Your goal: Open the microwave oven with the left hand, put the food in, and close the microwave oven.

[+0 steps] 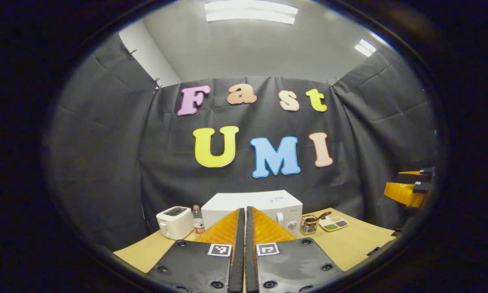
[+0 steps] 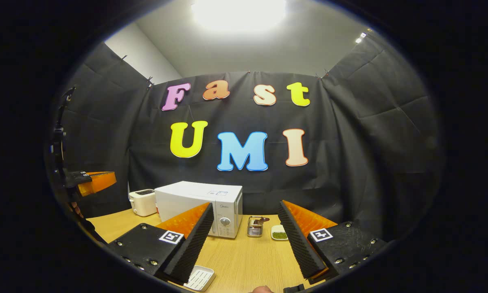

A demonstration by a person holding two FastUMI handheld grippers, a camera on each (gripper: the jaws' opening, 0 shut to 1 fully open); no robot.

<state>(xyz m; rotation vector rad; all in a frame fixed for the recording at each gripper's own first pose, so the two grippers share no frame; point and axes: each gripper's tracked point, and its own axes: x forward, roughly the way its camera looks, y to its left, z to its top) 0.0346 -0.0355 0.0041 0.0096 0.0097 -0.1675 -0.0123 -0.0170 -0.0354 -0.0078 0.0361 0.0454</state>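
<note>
The white microwave (image 1: pixel 264 202) stands at the back of the wooden table with its door closed, straight ahead of my left gripper (image 1: pixel 244 209), whose fingers are pressed together with nothing between them. A small white divided dish of food (image 1: pixel 335 223) lies to the microwave's right. In the right gripper view the microwave (image 2: pixel 199 201) is ahead and slightly left, and the dish of food (image 2: pixel 279 232) sits beyond my right gripper (image 2: pixel 246 205), which stands wide open and empty. The left gripper (image 2: pixel 99 181) hangs at the far left, and the right gripper (image 1: pixel 406 187) shows at the left gripper view's right edge.
A white toaster (image 1: pixel 174 221) and a small bottle (image 1: pixel 198 219) stand left of the microwave. A clear holder with a spoon (image 1: pixel 309 224) sits between microwave and dish. A white ridged tray (image 2: pixel 200 278) lies on the table (image 2: pixel 248 260) near the front.
</note>
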